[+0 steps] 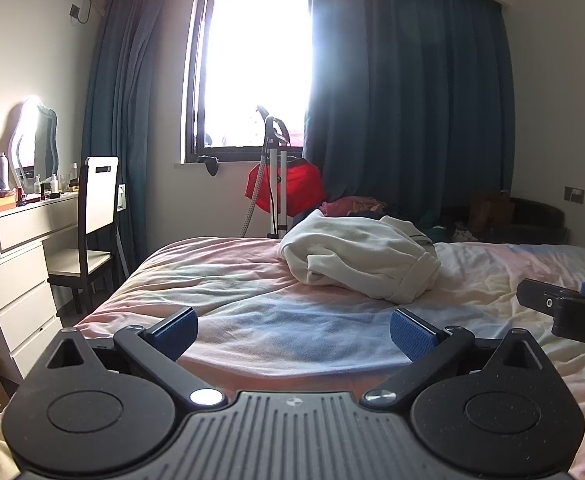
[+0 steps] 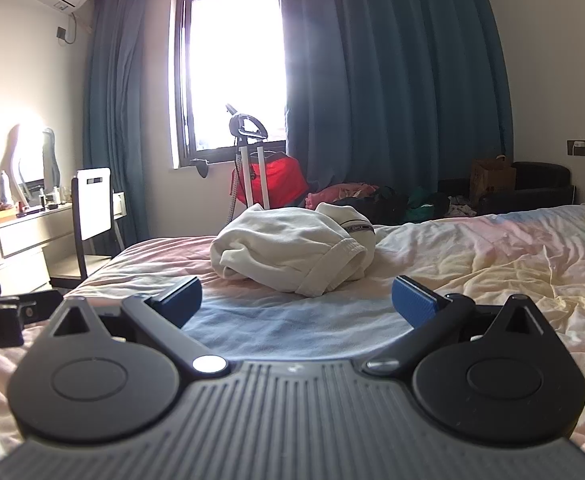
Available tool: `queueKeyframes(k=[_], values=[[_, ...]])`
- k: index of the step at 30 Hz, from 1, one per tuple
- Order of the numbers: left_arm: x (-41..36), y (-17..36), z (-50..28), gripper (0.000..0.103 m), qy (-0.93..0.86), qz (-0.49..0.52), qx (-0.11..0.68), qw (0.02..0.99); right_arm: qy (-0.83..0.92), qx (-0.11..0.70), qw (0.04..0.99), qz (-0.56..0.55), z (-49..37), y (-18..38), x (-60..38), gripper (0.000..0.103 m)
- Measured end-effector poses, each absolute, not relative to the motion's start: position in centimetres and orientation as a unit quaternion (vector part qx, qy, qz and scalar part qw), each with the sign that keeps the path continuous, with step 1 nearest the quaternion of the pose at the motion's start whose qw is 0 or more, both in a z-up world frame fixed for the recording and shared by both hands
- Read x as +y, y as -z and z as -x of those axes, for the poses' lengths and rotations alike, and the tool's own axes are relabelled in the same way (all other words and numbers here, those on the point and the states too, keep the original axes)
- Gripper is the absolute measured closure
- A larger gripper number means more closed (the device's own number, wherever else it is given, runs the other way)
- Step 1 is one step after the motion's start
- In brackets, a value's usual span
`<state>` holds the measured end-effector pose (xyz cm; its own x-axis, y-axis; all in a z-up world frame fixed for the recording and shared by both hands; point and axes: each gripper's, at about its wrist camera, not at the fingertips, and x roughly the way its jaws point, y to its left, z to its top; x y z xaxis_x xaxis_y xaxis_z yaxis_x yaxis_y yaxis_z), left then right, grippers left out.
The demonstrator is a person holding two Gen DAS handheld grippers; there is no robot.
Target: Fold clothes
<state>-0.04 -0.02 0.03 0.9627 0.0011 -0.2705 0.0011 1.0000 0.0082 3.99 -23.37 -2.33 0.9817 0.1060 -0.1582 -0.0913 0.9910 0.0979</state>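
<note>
My left gripper (image 1: 294, 330) has its two blue pads spread wide, and nothing is between them. It hovers low over the bed (image 1: 220, 280), which has a wrinkled sheet in pale pink, blue and yellow. My right gripper (image 2: 296, 300) is the same: pads far apart, holding nothing, low over the same sheet. In the left wrist view I see part of the right gripper at the right edge, beside mine, and in the right wrist view the left one shows at the left edge.

In front of both grippers, apart from them, lies a cream-white sweatshirt (image 1: 356, 256) in a crumpled heap on the bed, with a ribbed cuff or hem turned toward me.

Behind the bed stands a garment steamer (image 2: 248, 160) with a red bag (image 2: 282, 182) beside it, under the bright window (image 1: 256, 76) with dark blue curtains (image 2: 392, 92). On the left are a white dressing table (image 1: 24, 240), a chair (image 1: 96, 204) and a wavy mirror (image 1: 32, 140).
</note>
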Motion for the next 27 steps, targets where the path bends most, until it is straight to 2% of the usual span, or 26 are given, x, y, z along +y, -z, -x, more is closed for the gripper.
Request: queueKeyframes(k=[27], values=[[0.31,0.11,0.19,0.0,0.003,0.005,0.139,0.99,-0.046,0.092,0.994,-0.043,-4.12,2.58,-23.26,0.0]])
